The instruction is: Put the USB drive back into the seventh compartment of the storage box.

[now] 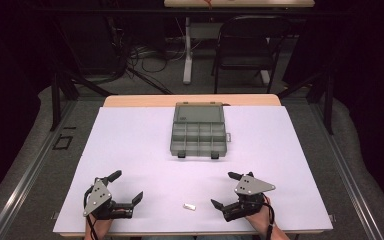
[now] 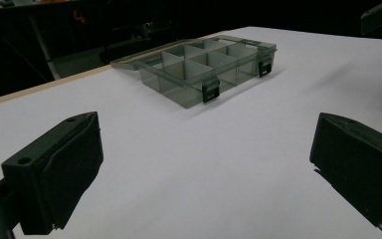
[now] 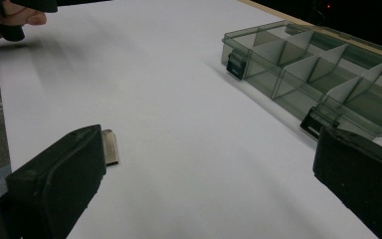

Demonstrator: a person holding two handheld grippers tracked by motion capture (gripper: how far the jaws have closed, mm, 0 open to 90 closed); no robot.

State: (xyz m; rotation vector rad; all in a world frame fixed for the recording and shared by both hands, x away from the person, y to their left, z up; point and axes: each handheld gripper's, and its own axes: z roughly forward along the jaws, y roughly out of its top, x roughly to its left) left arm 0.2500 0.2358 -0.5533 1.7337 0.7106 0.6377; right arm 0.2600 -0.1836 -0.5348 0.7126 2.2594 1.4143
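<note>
**Two open grippers at the near edge, a small metal piece between them, an empty organiser box farther back**

At the near edge of the white tabletop (image 1: 145, 145) two grippers are held, one toward each near corner. The left gripper (image 1: 128, 187) is seen near the near left corner, its jaws spread wide with nothing between them. The right gripper (image 1: 223, 189) is seen toward the near right corner, its jaws likewise spread wide and empty.

Between the two, close to the near edge and nearer the right gripper, a small flat metal piece (image 1: 189, 206) lies on the tabletop, touched by neither gripper. In the right gripper view it (image 3: 110, 147) is seen just beside one jaw.

Farther back, around the middle of the far half of the tabletop, a grey translucent organiser box (image 1: 199, 136) is placed with its lid (image 1: 199, 112) folded open toward the far edge. Its compartments are divided by thin partitions, and no contents can be made out in them. Two dark latches are seen on its near wall.
</note>
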